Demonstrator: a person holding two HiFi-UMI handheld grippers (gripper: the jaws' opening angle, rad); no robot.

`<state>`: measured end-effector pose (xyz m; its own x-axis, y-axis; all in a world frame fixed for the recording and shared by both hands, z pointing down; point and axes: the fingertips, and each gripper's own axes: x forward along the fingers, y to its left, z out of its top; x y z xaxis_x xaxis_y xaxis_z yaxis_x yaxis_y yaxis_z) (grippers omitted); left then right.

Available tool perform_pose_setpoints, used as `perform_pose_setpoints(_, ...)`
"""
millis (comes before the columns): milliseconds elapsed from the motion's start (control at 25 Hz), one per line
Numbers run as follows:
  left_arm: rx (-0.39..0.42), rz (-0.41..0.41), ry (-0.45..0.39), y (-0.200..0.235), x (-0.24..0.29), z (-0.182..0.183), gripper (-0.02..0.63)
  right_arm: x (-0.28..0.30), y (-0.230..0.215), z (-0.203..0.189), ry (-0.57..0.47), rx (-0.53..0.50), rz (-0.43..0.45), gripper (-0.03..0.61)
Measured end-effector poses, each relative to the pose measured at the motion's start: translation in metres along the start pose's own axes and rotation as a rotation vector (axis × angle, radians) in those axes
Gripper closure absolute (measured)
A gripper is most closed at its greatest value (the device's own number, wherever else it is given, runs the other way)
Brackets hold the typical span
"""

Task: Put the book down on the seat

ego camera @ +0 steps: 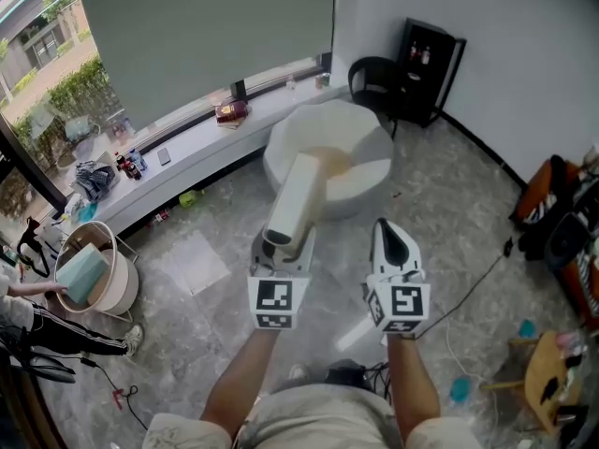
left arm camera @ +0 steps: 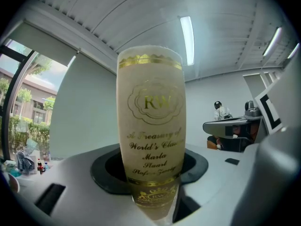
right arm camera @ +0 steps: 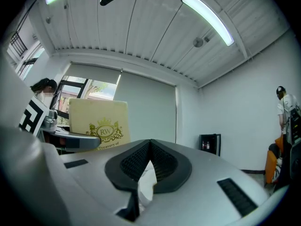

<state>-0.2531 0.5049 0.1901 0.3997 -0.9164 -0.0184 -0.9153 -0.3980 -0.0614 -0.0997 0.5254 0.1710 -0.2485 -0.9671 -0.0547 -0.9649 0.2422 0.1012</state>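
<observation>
L gripper (ego camera: 281, 239) is clamped on the lower end of the cream book (ego camera: 296, 195). Its spine w/ gold lettering faces back btwn the fingers, and the rest sticks out past the fingertips. The white seat (ego camera: 360, 129) lies beyond the fingertips. R gripper (ego camera: 384, 227) sits alongside, jaws pressed together w/ nothing btwn them.

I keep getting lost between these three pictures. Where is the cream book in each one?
Head view: book upright at centre, in the left gripper.
Left gripper view: book fills the centre, spine towards the camera.
Right gripper view: book left of middle.
Shared landmark: the grey window blind.
</observation>
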Motion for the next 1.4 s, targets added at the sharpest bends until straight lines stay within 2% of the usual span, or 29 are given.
perform_pose_setpoints(240,-0.011,0.001,0.014,0.005,0.01,-0.01,0.379,0.012,0.001,-0.011,0.021,-0.003,0.001,0.575)
perform_pose_setpoints(560,-0.021,-0.01,0.024,0.003,0.066,-0.024,0.379,0.066,-0.031,-0.025,0.029,0.037,0.033,0.575)
perform_pose_setpoints(760,-0.026,0.002,0.025,-0.008,0.12,-0.025,0.379,0.106,-0.073,-0.034,0.027,0.049,0.042,0.575)
perform_pose_setpoints(1080,-0.022,0.013,0.017,-0.036,0.206,-0.015,0.379,0.149,-0.162,-0.042,0.017,0.078,-0.003,0.575)
perform_pose_setpoints(1400,-0.01,0.019,0.03,-0.067,0.266,-0.015,0.379,0.18,-0.225,-0.051,0.007,0.118,0.008,0.575)
